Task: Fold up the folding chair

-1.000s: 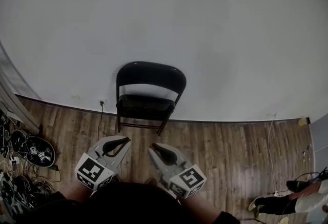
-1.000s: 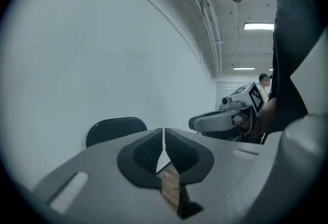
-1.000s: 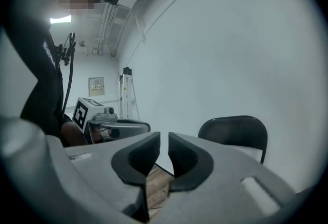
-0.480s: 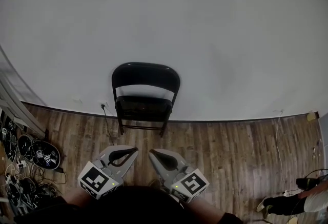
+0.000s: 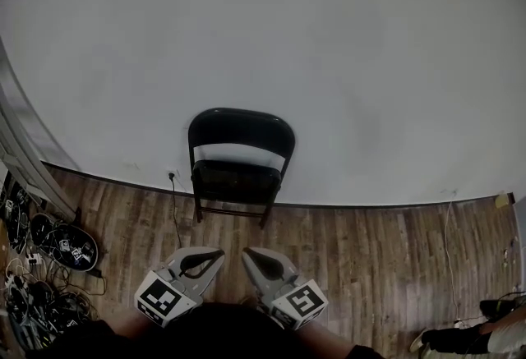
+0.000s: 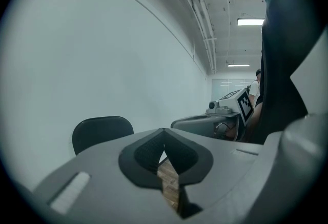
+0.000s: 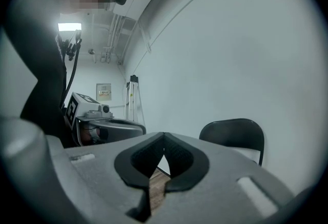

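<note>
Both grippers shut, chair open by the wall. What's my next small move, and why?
Probably bring both closer to the folding chair, opening the fingers on the way: it stands unfolded against the wall, well beyond the left gripper and right gripper, both shut on nothing.

Readable text: none. Wall notice (image 7: pixel 103 92), left of centre: print too small to read. Left marker cube (image 5: pixel 161 297) and right marker cube (image 5: pixel 301 300), lower frame: black-and-white square patterns, no letters.
</note>
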